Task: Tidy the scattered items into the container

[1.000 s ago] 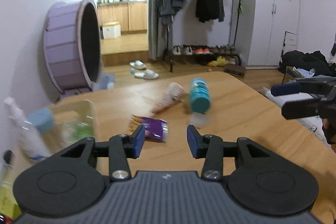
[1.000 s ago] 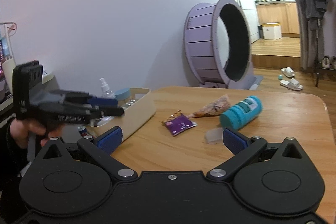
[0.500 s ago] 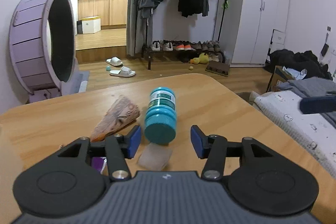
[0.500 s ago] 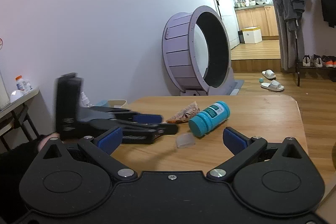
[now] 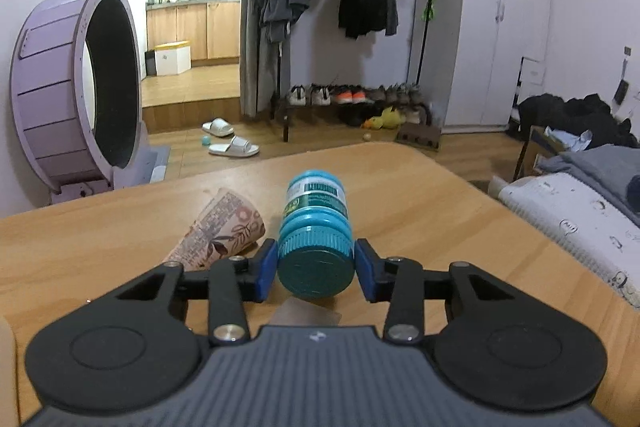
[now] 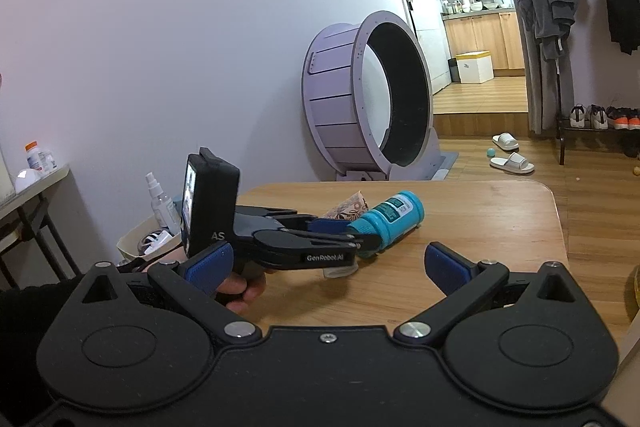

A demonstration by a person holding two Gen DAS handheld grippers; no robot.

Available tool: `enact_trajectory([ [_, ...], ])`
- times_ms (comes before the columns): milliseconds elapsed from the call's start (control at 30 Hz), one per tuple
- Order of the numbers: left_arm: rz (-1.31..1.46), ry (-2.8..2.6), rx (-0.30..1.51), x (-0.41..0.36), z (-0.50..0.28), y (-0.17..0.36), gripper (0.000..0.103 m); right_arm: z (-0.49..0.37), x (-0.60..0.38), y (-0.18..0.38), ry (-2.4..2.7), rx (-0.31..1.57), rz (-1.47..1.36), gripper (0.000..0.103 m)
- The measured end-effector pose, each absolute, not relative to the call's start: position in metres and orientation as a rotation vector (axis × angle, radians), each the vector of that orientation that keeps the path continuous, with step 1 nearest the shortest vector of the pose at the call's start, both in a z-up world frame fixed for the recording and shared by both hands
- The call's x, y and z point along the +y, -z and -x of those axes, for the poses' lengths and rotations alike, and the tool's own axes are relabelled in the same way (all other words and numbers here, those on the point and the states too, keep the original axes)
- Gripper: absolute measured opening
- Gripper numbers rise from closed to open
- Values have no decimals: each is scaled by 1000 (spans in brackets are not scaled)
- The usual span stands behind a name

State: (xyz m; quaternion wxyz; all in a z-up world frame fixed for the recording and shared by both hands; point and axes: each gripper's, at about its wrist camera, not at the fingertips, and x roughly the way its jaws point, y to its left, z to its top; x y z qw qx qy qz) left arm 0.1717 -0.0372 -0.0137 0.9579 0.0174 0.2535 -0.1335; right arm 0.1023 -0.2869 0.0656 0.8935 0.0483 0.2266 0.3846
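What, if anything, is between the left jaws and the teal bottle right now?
Nothing visible. The teal bottle lies on its side with its cap end already between the left gripper jaws, a pad on either side. The paper cone packet lies beside it, outside the jaws, clear of the grasp.

The left gripper (image 5: 316, 269) has swung away from the purple snack packet and closed in on the teal bottle (image 5: 316, 233), whose cap end now sits between the blue pads (image 5: 266, 269), which have drawn in from their wider spread to just beside or touching the cap. In the right wrist view, the left gripper (image 6: 352, 235) now reaches toward 2 o'clock, meeting the teal bottle (image 6: 394, 223).
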Motion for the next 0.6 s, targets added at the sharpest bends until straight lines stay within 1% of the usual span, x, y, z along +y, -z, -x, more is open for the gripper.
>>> enact_trajectory([
  [233, -49, 292, 443, -25, -134, -25, 40, -102, -289, -67, -811, 459, -104, 103],
  [333, -70, 294, 446, -21, -115, -38, 40, -102, -288, -67, -815, 458, -106, 103],
  [600, -94, 296, 490, -21, -104, -47, 40, -97, -282, -70, -841, 450, -100, 103],
])
